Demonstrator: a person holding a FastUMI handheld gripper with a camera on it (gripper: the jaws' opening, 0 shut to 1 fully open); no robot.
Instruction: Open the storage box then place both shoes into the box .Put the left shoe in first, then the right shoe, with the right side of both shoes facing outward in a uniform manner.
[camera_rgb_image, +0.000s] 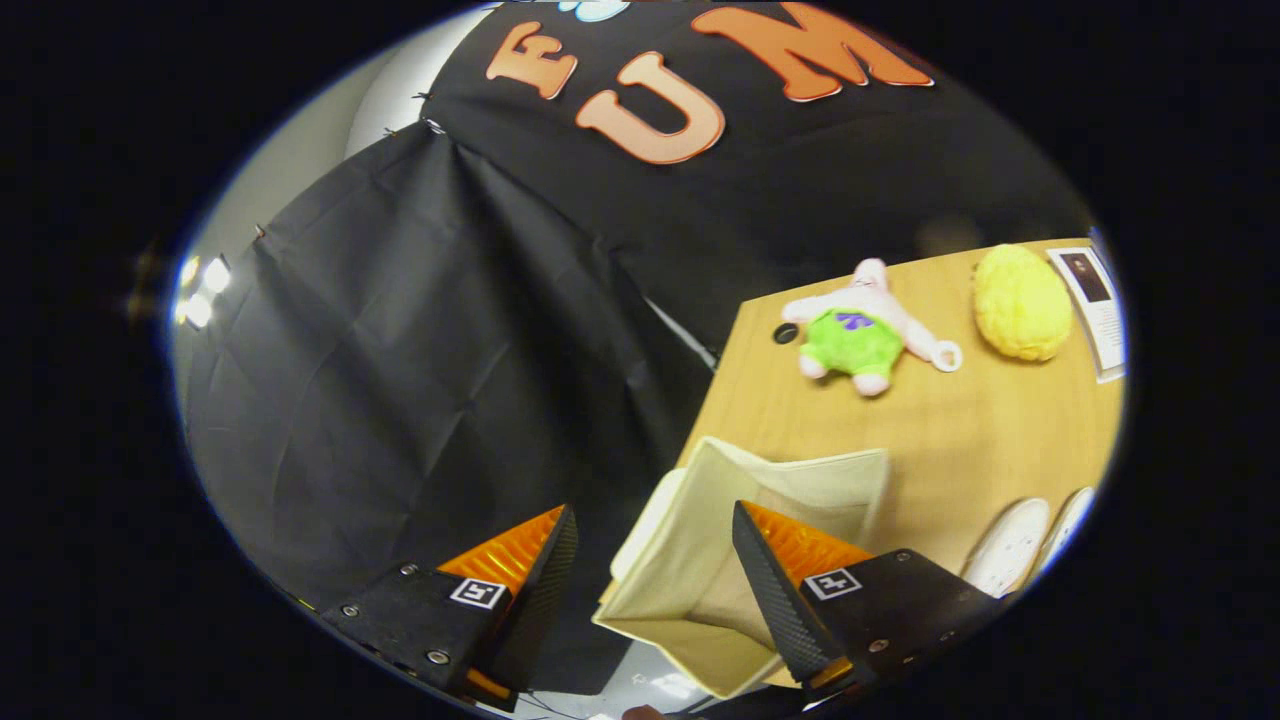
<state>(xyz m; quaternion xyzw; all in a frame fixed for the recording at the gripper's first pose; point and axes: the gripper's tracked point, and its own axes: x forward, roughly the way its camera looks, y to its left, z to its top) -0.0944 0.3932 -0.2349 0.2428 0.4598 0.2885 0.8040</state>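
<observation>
A cream fabric storage box (700, 560) stands open at the near left corner of the wooden table (950, 440), its hollow inside showing. My gripper (655, 520) is open and holds nothing. It hangs above the box's left rim, with one fingertip (745, 520) over the box's inside and the other fingertip (560, 525) out past the table's edge. Two white shoes (1025, 545) lie side by side on the table just right of the box, soles toward me, partly cut off.
A pink and green plush toy (865, 335) lies beyond the box on the table, with a yellow plush (1020, 300) and a framed card (1095, 305) further right. A small black hole (786, 333) sits by the toy. Black cloth hangs left of the table.
</observation>
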